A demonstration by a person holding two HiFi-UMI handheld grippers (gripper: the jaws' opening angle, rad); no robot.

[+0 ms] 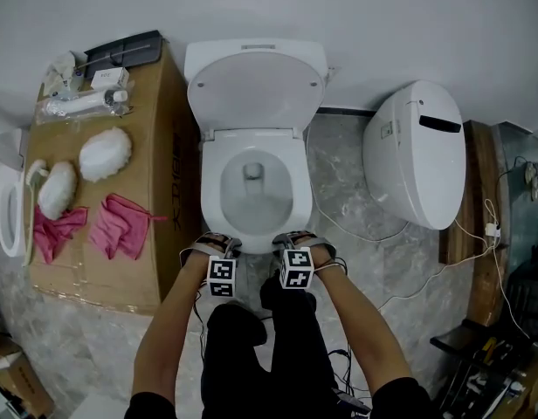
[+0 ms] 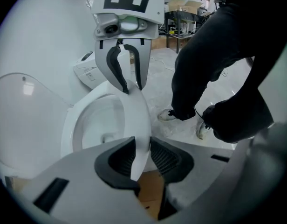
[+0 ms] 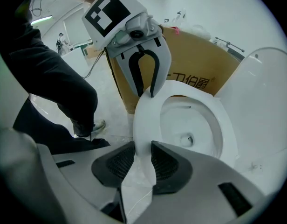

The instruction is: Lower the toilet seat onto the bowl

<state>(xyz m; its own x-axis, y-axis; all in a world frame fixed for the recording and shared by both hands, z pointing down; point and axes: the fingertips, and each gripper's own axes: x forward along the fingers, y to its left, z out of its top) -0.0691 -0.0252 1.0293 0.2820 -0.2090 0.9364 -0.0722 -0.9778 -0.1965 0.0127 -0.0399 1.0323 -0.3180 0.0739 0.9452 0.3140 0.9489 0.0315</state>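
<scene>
The left gripper (image 2: 142, 155) and the right gripper (image 3: 138, 158) each had jaws spread. Both straddled the front rim of the toilet seat (image 1: 215, 201), and the pads showed no firm clamp on it. The seat lay flat on the bowl (image 1: 251, 206), so the loose straddle probably served as a release, and the task appeared essentially complete. The lid (image 1: 256, 90) stood upright behind the bowl. The cardboard box (image 3: 194, 55) beside the toilet carried black Chinese characters, partly hidden. No brand was legible on the toilet.
</scene>
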